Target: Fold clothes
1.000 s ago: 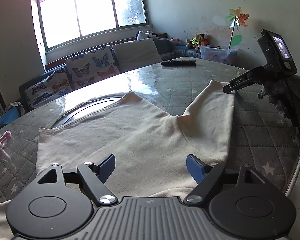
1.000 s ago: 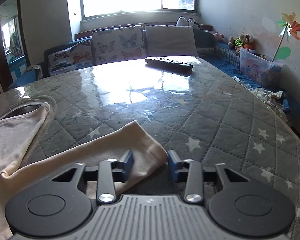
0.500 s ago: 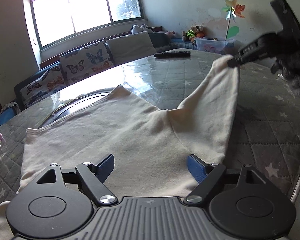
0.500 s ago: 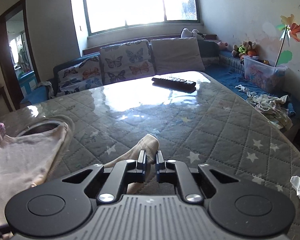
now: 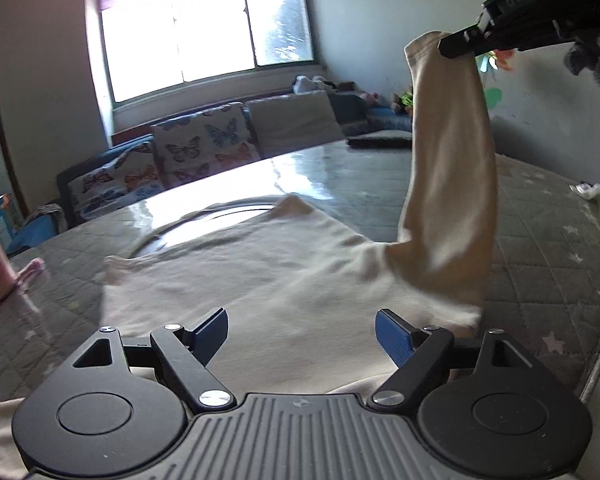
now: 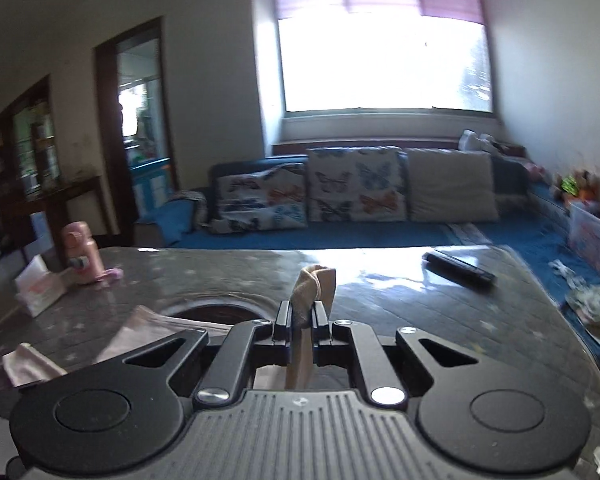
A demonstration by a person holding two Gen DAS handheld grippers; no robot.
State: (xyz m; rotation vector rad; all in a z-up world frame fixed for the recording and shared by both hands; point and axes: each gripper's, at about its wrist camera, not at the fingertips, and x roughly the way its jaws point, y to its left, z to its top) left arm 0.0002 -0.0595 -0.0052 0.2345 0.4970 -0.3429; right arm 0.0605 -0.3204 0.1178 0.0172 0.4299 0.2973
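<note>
1. Shirt (image 5: 284,280), cream-coloured, lies spread flat on the quilted table (image 5: 548,216), its body just ahead of the left gripper (image 5: 300,330).
2. Left gripper hovers with fingers spread wide, holding nothing.
3. Right gripper (image 6: 301,314) is clamped on the sleeve (image 5: 448,168), raised high above the table's right edge.
4. Remote control (image 6: 458,267) rests near the far edge.

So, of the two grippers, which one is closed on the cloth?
The right gripper: its jaws pinch the beige garment's sleeve and hold it up above the table. The left gripper is wide open over the flat part, gripping nothing.
</note>
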